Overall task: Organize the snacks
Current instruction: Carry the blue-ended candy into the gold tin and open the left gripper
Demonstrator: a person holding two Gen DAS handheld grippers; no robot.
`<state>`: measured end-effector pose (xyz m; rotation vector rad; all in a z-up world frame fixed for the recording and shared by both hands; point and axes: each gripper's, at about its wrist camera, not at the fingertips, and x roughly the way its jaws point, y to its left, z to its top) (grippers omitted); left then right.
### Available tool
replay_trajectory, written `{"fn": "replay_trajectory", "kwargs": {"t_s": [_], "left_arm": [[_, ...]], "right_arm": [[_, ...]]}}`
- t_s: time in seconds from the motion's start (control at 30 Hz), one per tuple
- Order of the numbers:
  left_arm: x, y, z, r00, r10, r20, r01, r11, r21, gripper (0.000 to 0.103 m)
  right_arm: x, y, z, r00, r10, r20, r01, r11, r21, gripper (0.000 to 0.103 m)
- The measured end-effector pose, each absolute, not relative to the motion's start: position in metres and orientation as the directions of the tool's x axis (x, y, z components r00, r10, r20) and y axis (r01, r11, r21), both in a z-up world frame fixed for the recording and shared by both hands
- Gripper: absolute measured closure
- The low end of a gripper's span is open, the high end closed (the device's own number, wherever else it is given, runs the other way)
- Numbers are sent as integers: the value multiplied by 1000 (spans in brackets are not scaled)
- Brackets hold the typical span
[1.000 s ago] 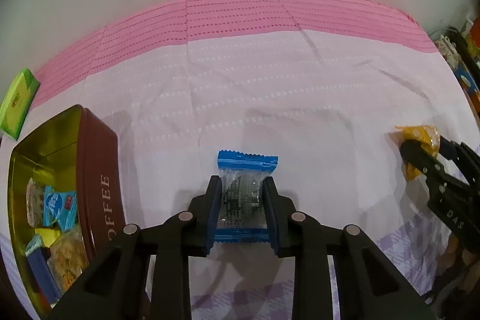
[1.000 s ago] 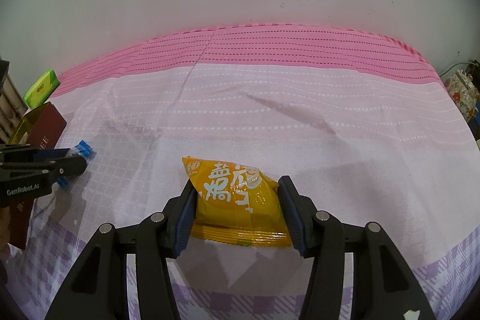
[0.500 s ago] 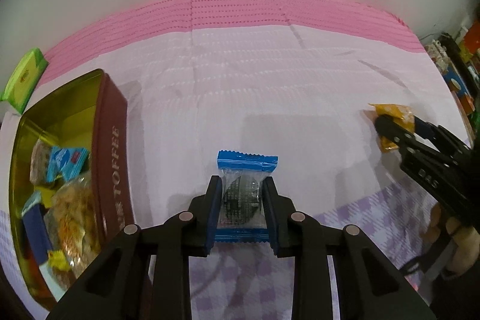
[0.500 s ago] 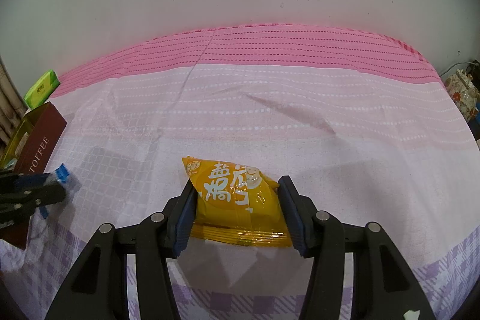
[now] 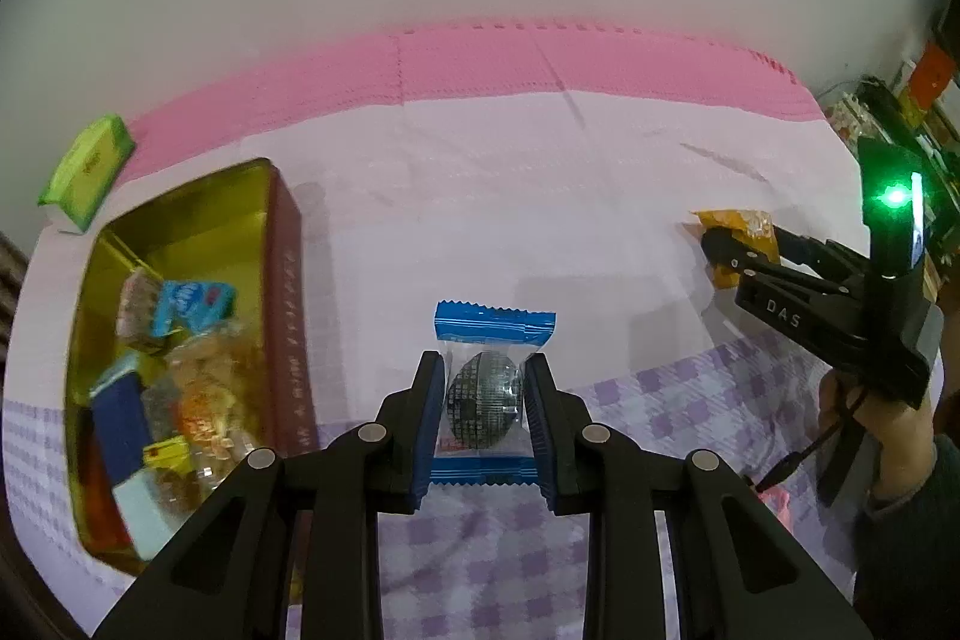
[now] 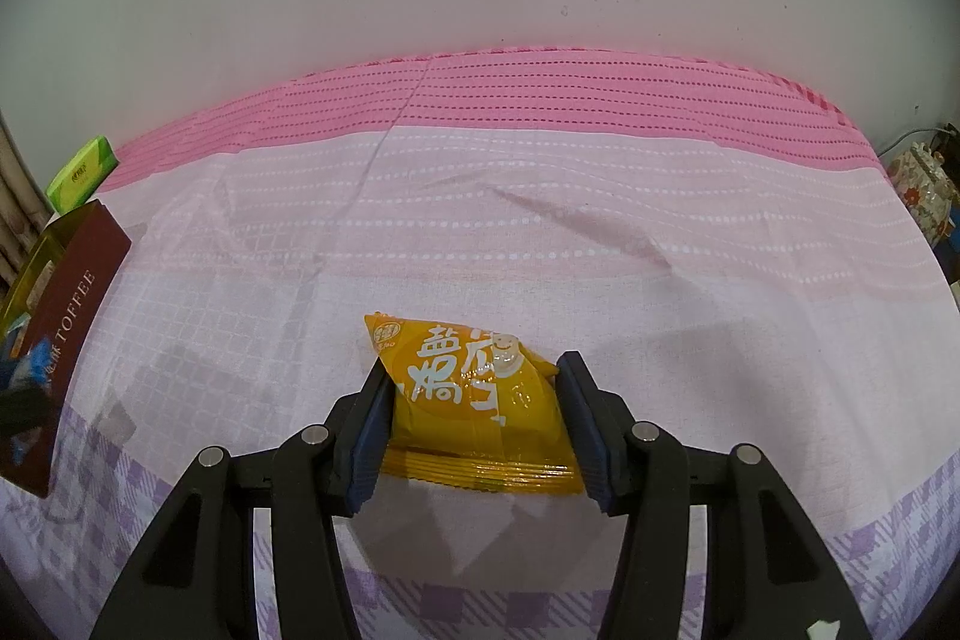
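My left gripper [image 5: 483, 376] is shut on a clear, blue-ended candy packet [image 5: 489, 388] with a dark round sweet inside, held above the cloth just right of the brown toffee tin [image 5: 285, 292]. The open tin holds several wrapped snacks [image 5: 180, 340]. In the right wrist view my right gripper [image 6: 471, 379] is shut on an orange snack packet [image 6: 474, 400] with white lettering, low over the cloth. The left wrist view shows that right gripper [image 5: 729, 244] at the far right with the orange packet [image 5: 735, 223]. The toffee tin [image 6: 66, 304] sits at the right wrist view's left edge.
A green box [image 5: 87, 169] lies beyond the tin near the wall, also seen as the green box [image 6: 81, 172] in the right wrist view. A pink and lilac checked cloth [image 6: 540, 232] covers the surface. Clutter [image 5: 900, 112] stands at the far right; a person's hand [image 5: 888, 430] holds the right gripper.
My left gripper, still holding the candy packet, has risen and shifted toward the tin, which now shows more of its inside. The right gripper and orange packet have stayed put.
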<state>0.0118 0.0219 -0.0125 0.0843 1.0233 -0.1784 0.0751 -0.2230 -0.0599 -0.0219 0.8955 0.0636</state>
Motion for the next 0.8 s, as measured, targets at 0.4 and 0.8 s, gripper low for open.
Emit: {"fn": "replay_trajectory", "kwargs": {"t_s": [0.4,0.8], "left_arm": [[6,71,20,587,-54,-808,70,997,-15,75],[14,142,18,583,85,-808,-103,994,31,75]], "right_arm": [[75,-223,-60,623,46,-781,-65,998,7,52],[75,-223,-60,622,41,-782,-67,998,-1,52]]}}
